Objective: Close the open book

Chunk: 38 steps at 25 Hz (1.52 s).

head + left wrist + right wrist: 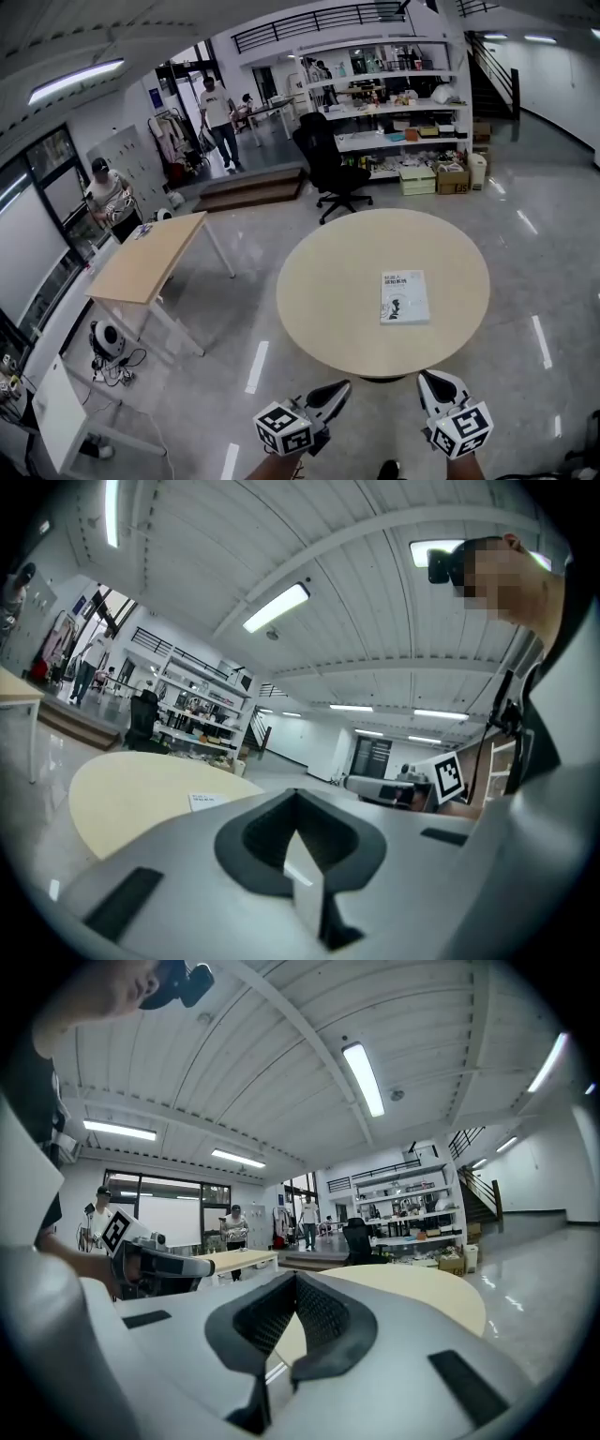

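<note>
Item 1, containers. Cardboard boxes [453, 176] stood on the floor at the foot of the far shelving [394, 111]. I could not make out what was in them. The shelves held a crowd of small goods, too small to name.

Item 2, the book [405, 297]. It lay flat and closed on the round worktop [328, 291], cover up, on the right half and closer to the near edge than the far one. The cover was pale, with a line of dark print near the top and a small dark figure below it. Its edges sat square, with no page lifted. Nothing else lay on the worktop.

Item 3, my left gripper [339, 387]. I held it off the near edge of the worktop, over the floor and well apart from the book. Its jaws were together, with nothing between them.

Item 4, my right gripper [427, 380]. It was also off the near edge, to the right of the left one and nearer the book, but not touching it. Its jaws were closed on nothing.

Item 5, surroundings. A rectangular wooden table [155, 255] stood to the left, and a black office chair [328, 169] stood beyond the worktop.
</note>
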{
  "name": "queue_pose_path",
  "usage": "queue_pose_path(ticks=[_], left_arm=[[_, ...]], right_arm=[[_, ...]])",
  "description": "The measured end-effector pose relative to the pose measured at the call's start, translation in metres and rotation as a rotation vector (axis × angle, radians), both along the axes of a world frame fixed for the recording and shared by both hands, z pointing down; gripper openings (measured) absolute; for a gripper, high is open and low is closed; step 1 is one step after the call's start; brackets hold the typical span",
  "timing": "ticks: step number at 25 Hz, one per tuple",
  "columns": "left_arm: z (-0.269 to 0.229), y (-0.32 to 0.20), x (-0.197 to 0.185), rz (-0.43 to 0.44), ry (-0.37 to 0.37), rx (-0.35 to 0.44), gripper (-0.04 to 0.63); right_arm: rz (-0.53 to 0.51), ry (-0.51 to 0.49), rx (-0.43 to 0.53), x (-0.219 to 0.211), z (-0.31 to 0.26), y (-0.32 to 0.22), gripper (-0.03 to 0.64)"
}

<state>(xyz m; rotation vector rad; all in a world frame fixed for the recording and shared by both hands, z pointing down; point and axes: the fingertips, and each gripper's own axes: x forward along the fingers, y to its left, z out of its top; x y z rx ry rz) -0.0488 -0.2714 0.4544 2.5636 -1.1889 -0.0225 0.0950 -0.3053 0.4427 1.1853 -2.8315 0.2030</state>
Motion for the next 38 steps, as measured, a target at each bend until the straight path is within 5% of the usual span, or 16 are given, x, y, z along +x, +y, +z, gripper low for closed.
queue_pose_path(ticks=[15,28,33,38], left_arm=[[0.008,0.194,-0.045,0.096,0.047,0.017,-0.017],[-0.034,0.360,0.056,0.095,-0.038,0.145,-0.017],[-0.035,0.429,0.114,0.083,-0.041,0.123,-0.017],[-0.045,0.484,0.134,0.079,-0.048,0.110,-0.017]], right_arm=[[0.103,-0.005,-0.060,-0.035,0.001,0.205,-0.002],[0.048,-0.070,0.029,0.058,-0.030,0.369,-0.002],[0.051,-0.062,0.012,0.120,-0.023,0.439,-0.002],[0.043,-0.079,0.019,0.138,-0.035,0.488,0.000]])
